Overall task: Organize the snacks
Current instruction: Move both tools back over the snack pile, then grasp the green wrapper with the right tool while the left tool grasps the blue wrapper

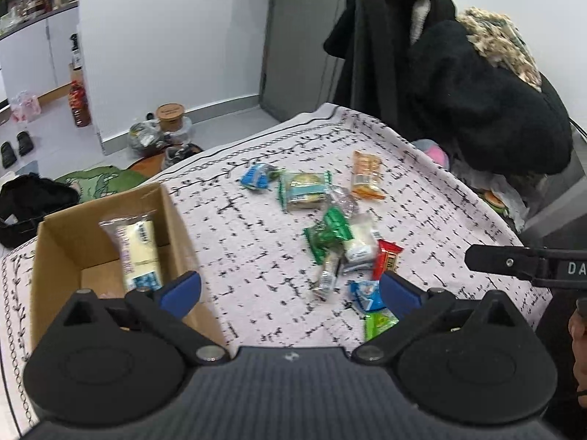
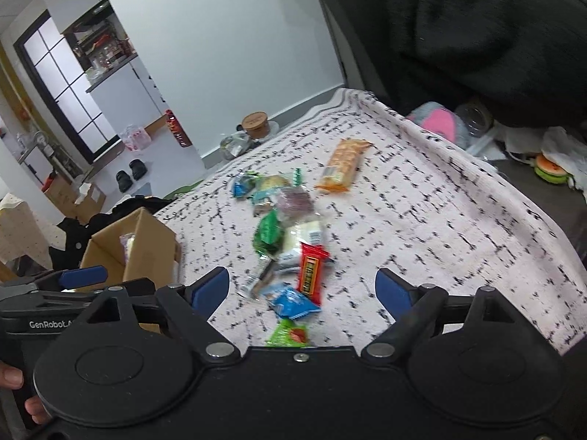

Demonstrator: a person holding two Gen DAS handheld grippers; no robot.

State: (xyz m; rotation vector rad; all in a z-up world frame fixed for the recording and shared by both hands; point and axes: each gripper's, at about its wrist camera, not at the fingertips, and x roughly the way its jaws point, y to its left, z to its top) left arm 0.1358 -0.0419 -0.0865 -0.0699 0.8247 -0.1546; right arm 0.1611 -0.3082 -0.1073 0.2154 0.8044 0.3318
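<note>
1. The left gripper (image 1: 290,291) hangs above the patterned tablecloth (image 1: 422,198) with its blue-padded jaws spread wide and nothing between them.
2. Just beyond its left finger stands the open cardboard box (image 1: 66,253), and a pale yellow packet (image 1: 139,253) lies inside, leaning along the box floor.
3. Ahead of the left gripper, toward its right finger, lies the snack pile: a green packet (image 1: 328,234), a white packet (image 1: 359,242) touching it, and a red bar (image 1: 389,258) beside that.
4. Close by the right finger sit a blue packet (image 1: 367,293) and a lime-green packet (image 1: 379,324).
5. Farther ahead, an orange packet (image 1: 367,179) lies apart from the rest.
6. The right gripper (image 2: 302,288) also stands wide open and empty, above the cloth.
7. The red bar (image 2: 311,269) and the blue packet (image 2: 291,302) lie between its fingers, below them and untouched.
8. The box (image 2: 146,245) stands off to its left, beyond the left gripper's blue fingertip (image 2: 84,276).
</note>
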